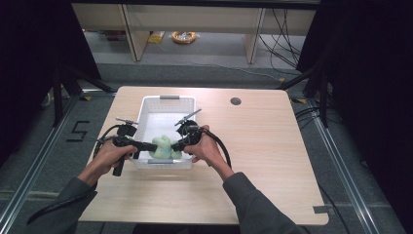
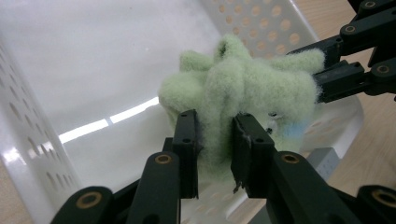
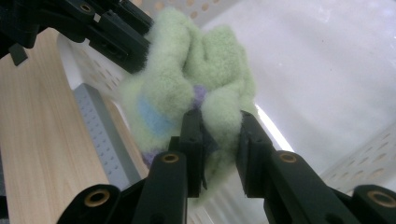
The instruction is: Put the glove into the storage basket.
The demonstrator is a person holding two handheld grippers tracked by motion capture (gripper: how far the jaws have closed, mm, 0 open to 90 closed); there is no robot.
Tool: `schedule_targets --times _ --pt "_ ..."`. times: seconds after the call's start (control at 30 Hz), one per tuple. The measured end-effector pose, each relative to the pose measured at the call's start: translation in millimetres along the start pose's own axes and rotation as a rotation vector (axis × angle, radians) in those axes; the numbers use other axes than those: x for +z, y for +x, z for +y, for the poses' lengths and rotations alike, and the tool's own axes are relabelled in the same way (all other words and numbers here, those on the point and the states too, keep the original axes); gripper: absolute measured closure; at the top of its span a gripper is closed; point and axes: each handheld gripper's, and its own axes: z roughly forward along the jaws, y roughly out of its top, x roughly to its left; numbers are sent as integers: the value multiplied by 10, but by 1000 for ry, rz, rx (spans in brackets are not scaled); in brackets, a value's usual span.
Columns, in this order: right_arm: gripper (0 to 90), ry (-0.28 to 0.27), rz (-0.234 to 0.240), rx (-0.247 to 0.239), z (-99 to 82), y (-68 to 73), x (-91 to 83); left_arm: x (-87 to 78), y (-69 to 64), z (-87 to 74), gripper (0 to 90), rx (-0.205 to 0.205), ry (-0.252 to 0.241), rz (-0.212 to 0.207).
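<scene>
A pale green fuzzy cloth (image 1: 163, 145) with blue and purple patches hangs bunched over the near end of a white perforated basket (image 1: 141, 114). My left gripper (image 1: 147, 146) comes in from the left and is shut on one fold of the cloth (image 2: 243, 88); its jaws (image 2: 215, 123) pinch the fleece. My right gripper (image 1: 177, 145) comes in from the right, shut on the opposite side of the cloth (image 3: 187, 60), fleece squeezed between its jaws (image 3: 219, 121). Each gripper view shows the other gripper: the right (image 2: 322, 70), the left (image 3: 135, 46). The basket floor (image 2: 93, 56) under the cloth is bare.
The basket stands at the middle-left of a light wooden table (image 1: 272, 146), with a grey handle (image 3: 95, 126) on its near wall. A round cable hole (image 1: 235, 101) sits at the table's back right. Shelf legs and cables lie on the floor beyond.
</scene>
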Motion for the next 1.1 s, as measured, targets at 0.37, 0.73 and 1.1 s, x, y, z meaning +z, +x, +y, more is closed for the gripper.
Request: schedule_targets --times 0.37,0.73,1.1 --pt "748 39 -8 16 -23 -34 100 25 -10 44 716 22 24 47" --pt "744 59 -34 -6 -18 -29 147 25 -54 90 688 59 37 74" --pt "705 82 -61 -15 -6 12 135 -59 -125 120 586 85 -8 103"
